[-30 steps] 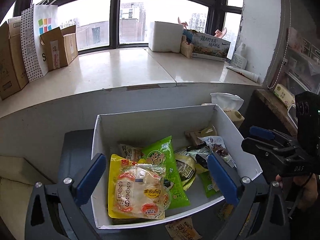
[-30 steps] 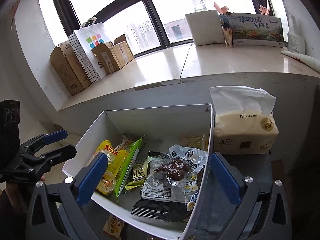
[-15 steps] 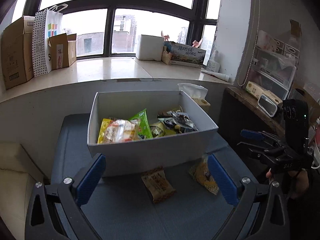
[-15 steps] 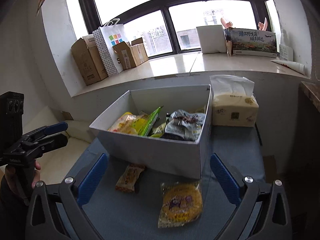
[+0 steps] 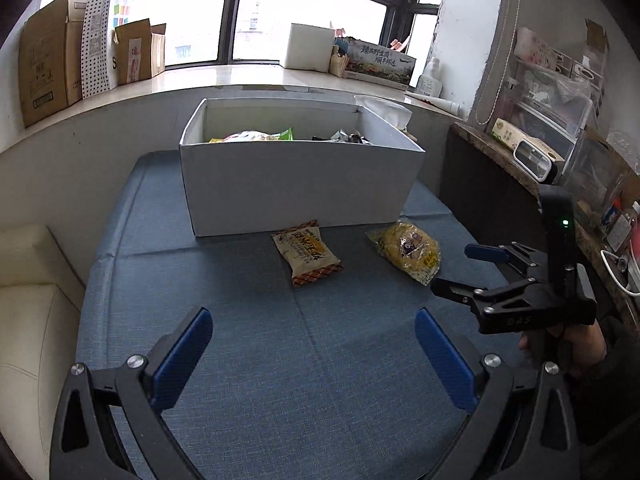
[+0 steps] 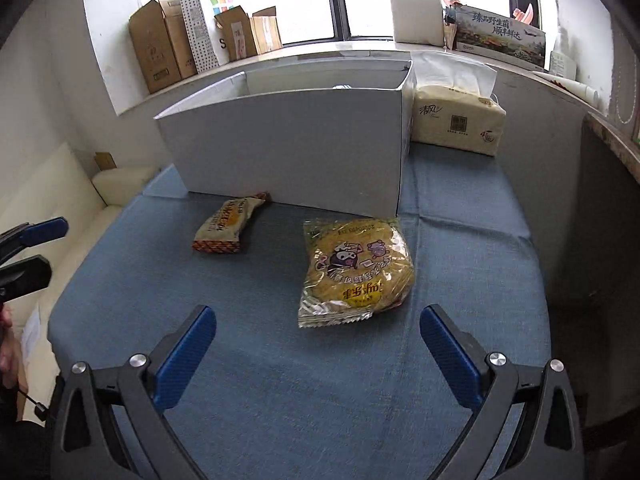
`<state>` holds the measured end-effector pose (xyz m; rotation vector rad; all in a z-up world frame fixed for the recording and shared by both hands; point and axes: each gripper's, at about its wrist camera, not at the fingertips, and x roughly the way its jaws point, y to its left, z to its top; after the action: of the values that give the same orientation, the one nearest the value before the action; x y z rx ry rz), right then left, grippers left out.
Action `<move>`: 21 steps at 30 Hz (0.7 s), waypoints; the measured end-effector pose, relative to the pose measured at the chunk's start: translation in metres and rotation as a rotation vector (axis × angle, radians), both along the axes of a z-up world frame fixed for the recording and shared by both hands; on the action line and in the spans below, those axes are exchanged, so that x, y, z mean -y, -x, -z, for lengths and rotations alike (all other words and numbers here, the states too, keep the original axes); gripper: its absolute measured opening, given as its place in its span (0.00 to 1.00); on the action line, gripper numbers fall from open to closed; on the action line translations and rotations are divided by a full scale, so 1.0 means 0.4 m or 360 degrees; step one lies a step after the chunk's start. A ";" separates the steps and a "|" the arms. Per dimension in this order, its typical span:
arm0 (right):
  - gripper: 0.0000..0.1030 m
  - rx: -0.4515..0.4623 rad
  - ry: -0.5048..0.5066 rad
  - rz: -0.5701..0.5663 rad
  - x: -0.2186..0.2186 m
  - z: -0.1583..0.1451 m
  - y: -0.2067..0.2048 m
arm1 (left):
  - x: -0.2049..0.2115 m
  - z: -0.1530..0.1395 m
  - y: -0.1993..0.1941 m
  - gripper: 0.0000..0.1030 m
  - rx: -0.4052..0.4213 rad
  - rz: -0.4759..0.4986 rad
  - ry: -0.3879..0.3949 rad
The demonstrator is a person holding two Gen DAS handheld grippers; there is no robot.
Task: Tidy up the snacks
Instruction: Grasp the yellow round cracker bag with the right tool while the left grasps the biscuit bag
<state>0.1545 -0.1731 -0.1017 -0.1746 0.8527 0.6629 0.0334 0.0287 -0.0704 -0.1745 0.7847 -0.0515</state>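
A white box [image 5: 296, 184] [image 6: 304, 148] holding several snack packets stands on the blue cloth table [image 5: 280, 340]. In front of it lie a tan and orange packet [image 5: 306, 253] [image 6: 228, 226] and a yellow round-cake packet [image 5: 408, 249] [image 6: 354, 272]. My left gripper [image 5: 314, 344] hovers open over bare cloth, nearer than both packets. My right gripper [image 6: 318, 340] is open just short of the yellow packet, with nothing between its fingers. It also shows from the side in the left wrist view, right gripper [image 5: 460, 268].
A tissue pack [image 6: 456, 116] sits right of the box. Cardboard boxes [image 5: 48, 68] and a dotted bag [image 5: 104, 36] line the window sill. A cream cushion [image 5: 28, 300] borders the table's left. A cluttered shelf [image 5: 560, 148] runs along the right.
Both grippers have pulled back and down from above the box to low over the cloth. The two loose packets in front of the box have come into view.
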 end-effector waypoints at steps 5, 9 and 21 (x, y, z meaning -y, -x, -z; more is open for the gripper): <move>1.00 0.0007 0.0126 -0.0035 -0.058 0.031 -0.083 | -0.007 0.017 -0.011 1.00 -0.0048 -0.0013 0.0014; 1.00 -0.0031 0.0192 -0.0036 -0.093 0.053 -0.140 | -0.020 0.021 -0.012 1.00 -0.0063 -0.0023 0.0008; 0.77 -0.0040 0.0227 0.0068 -0.059 0.088 -0.147 | -0.044 0.037 -0.027 1.00 -0.0098 -0.0049 0.0031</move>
<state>0.2133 -0.1495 -0.1369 -0.2760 0.9262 0.5655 0.0442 0.0463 -0.0854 -0.2071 0.8430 -0.0248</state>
